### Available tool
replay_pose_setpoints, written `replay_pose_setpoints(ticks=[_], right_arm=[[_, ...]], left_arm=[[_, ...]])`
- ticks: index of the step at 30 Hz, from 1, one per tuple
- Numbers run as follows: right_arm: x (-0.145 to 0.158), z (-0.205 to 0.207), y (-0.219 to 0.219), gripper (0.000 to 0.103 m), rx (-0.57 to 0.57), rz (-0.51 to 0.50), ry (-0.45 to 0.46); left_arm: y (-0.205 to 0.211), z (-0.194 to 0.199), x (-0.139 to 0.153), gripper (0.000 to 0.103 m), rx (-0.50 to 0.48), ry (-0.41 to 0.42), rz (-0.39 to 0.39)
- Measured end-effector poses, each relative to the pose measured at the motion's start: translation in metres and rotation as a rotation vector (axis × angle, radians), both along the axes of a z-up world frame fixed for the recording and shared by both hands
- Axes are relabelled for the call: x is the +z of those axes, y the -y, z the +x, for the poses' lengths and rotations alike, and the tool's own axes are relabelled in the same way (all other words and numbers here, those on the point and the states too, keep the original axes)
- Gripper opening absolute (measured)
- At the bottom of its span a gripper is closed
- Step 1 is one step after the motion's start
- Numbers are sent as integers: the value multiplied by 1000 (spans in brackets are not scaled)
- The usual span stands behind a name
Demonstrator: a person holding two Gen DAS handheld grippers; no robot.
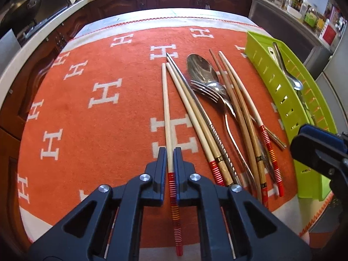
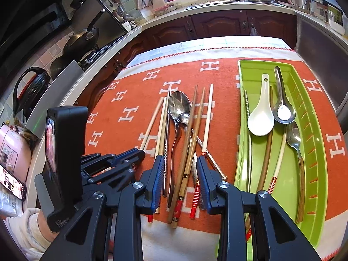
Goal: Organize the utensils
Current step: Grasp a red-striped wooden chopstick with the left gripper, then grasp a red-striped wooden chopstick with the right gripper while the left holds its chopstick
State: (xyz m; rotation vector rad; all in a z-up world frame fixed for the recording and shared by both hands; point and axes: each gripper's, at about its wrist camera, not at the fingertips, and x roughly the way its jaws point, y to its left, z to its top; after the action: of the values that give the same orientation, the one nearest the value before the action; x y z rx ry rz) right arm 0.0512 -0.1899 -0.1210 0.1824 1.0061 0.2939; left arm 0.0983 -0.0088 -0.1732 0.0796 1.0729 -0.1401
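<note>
Our left fingers (image 1: 170,152) pinching one pale chopstick (image 1: 166,108) on the orange cloth (image 1: 108,130), our right fingers (image 2: 180,169) parted over the utensil pile (image 2: 182,130), green tray (image 2: 313,174) just beside

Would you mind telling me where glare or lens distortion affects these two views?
Left wrist view: fisheye bends the green plastic tray into an arc, and glare sits on the large steel spoon. Right wrist view: the counter edge curves, and the white ceramic spoon stays sharp.

Orange cloth (image 1: 104,117) w/ white H's; lime-green tray (image 2: 243,117); red-banded chopstick (image 1: 166,108).
</note>
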Motion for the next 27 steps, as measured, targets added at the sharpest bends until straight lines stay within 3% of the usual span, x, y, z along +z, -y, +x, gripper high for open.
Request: replay_pose_setpoints(ticks=[12, 18, 27], right_arm=[[-12, 5, -36, 30, 99, -14, -27], [-27, 8, -64, 30, 155, -27, -57], [-41, 16, -84, 29, 164, -55, -85]], left_arm=[[-46, -14, 15, 3, 68, 4, -112], [-61, -22, 28, 3, 76, 27, -139], [-79, -22, 24, 3, 101, 20, -171]])
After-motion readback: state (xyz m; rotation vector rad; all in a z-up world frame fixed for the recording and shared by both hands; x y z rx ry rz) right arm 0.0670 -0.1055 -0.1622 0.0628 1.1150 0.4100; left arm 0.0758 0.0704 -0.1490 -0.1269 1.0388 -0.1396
